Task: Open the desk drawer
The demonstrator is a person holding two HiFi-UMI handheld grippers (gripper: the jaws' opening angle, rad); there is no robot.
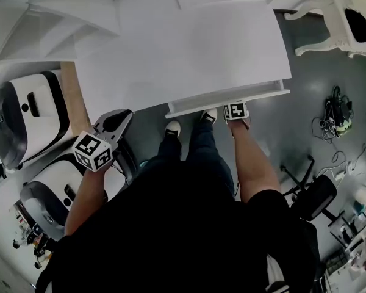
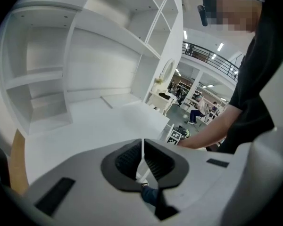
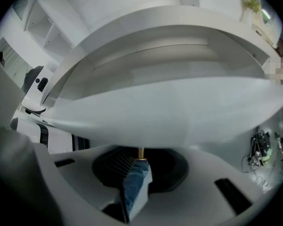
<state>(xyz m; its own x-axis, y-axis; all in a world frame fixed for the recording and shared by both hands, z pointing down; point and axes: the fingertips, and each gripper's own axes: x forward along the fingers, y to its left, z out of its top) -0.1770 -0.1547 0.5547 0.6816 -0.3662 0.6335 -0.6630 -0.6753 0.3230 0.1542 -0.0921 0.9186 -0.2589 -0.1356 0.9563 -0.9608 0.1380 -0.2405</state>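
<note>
The white desk [image 1: 183,47] has its shallow drawer [image 1: 256,93] drawn a little way out from under the front edge. My right gripper [image 1: 236,110] points steeply down at the drawer front. In the right gripper view the drawer front [image 3: 170,112] fills the frame from below, and a small brass knob [image 3: 141,153] sits between the jaws, which are shut on it. My left gripper [image 1: 113,124] hovers off the desk's left front corner and holds nothing. Its ribbed pads [image 2: 153,160] meet in a thin line, so it is shut.
Two white and black machines [image 1: 24,112] [image 1: 55,194] stand at the left. A white chair [image 1: 341,17] is at the back right, cables [image 1: 338,118] lie on the floor, and a black office chair [image 1: 314,197] is at the right. White shelves [image 2: 47,79] rise behind the desk.
</note>
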